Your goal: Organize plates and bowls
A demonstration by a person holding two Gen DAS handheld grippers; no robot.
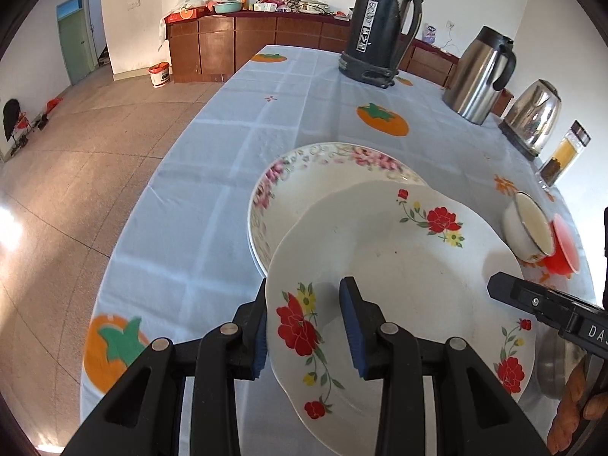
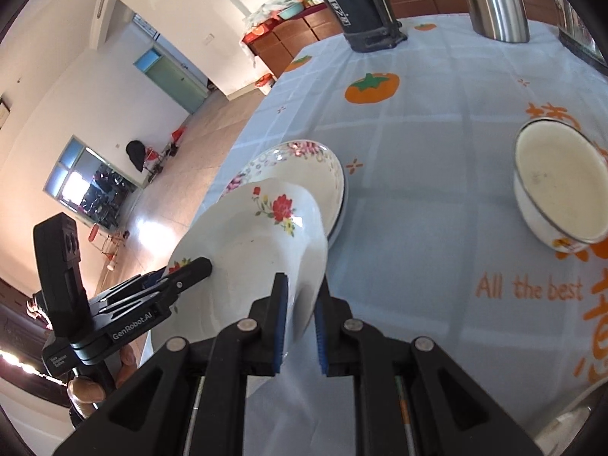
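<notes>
Both hand-held grippers, left [image 1: 307,326] and right [image 2: 300,323], grasping red-flowered plate [image 1: 399,266] above pink-rimmed plate [image 1: 323,174], enamel bowl [image 2: 562,186] nearby, flasks behind

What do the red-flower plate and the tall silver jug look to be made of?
Red-flower plate: likely glazed ceramic, glossy white with printed flowers, though melamine is possible. Tall silver jug: seemingly brushed stainless steel, reflecting streaks, with a black handle, probably plastic.

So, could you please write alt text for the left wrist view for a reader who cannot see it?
The left gripper clamps the rim of a red-flowered plate, held over a pink-patterned plate on a persimmon-print tablecloth. The right gripper meets the plate's far edge; flasks, a kettle and an enamel cup stand behind.
</notes>
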